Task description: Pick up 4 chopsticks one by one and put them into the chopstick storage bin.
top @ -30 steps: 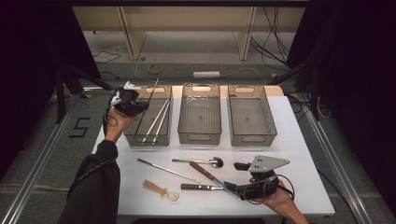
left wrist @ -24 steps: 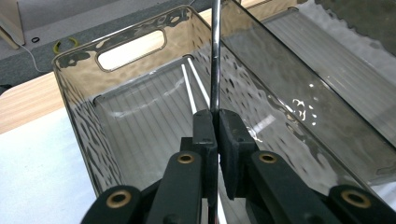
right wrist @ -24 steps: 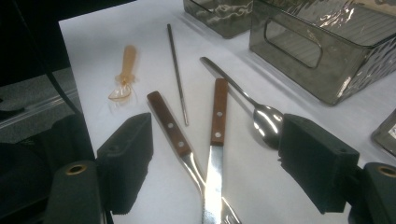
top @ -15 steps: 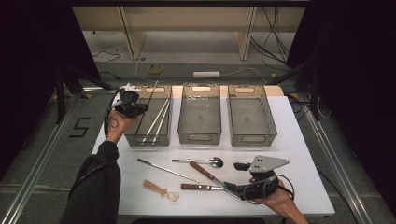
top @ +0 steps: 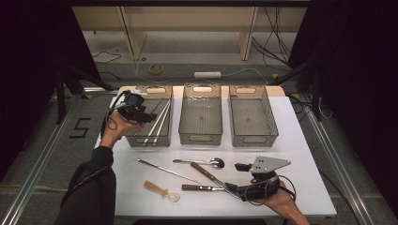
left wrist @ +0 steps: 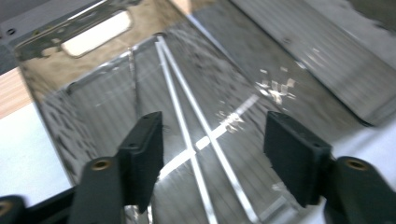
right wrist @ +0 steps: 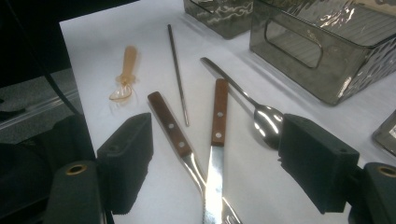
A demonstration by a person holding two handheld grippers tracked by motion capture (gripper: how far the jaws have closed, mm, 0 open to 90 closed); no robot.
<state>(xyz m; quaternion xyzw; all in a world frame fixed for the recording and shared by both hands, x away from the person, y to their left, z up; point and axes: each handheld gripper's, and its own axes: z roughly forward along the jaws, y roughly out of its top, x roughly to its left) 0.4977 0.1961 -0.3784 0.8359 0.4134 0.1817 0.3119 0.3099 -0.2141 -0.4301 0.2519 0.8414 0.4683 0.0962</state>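
My left gripper (top: pixel 149 117) hovers over the left smoky bin (top: pixel 148 141), jaws pointing into it. Its jaws (left wrist: pixel 215 135) have just been opening and stand wide apart with nothing between the pads. Several metal chopsticks (left wrist: pixel 187 135) lie crossed on the bin floor below (top: pixel 159 122). My right gripper (top: pixel 238 179) rests low at the table's front right, open (right wrist: pixel 217 149). Its jaws straddle the blades of two wood-handled knives (right wrist: pixel 170 126) (right wrist: pixel 218 116), which meet in a V, without touching them.
A metal spoon (top: pixel 206 162), a single metal chopstick (top: pixel 164 169) and a small amber plastic spoon (top: pixel 162 191) lie on the white table. The middle bin (top: pixel 201 139) and the right bin (top: pixel 251 139) stand side by side behind them.
The left gripper stays over the left bin with only a slight shift. The right gripper and the utensils on the table have not moved.
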